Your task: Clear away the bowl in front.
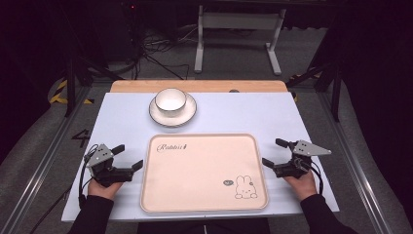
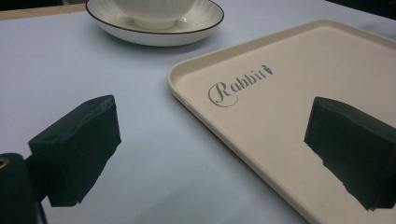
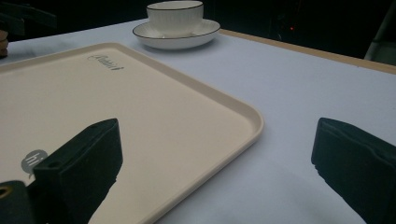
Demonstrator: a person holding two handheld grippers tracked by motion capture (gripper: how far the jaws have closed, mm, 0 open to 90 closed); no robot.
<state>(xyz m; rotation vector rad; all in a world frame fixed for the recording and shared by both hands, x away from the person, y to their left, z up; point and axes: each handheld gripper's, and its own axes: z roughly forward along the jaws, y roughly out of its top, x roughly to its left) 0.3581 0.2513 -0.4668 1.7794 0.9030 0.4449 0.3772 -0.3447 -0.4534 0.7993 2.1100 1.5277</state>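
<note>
A cream tray (image 1: 195,165) with a rabbit drawing and the word "Rabbit" lies at the table's front centre, with nothing on it. Behind it, a white bowl (image 1: 171,100) stands on a dark-rimmed saucer (image 1: 165,118). My left gripper (image 1: 128,156) is open beside the tray's left edge. In the left gripper view (image 2: 212,126), one jaw is over the tray (image 2: 299,70) and the other over bare table. My right gripper (image 1: 273,152) is open at the tray's right edge. In the right gripper view (image 3: 217,140), its jaws stand on either side of the tray's rim (image 3: 254,116).
The table (image 1: 272,112) has a pale blue top with a wooden strip (image 1: 195,86) along its far edge. Beyond it on the floor stand a metal frame (image 1: 238,29) and loose cables (image 1: 156,53). The bowl (image 3: 175,16) and saucer (image 2: 140,32) sit well beyond both grippers.
</note>
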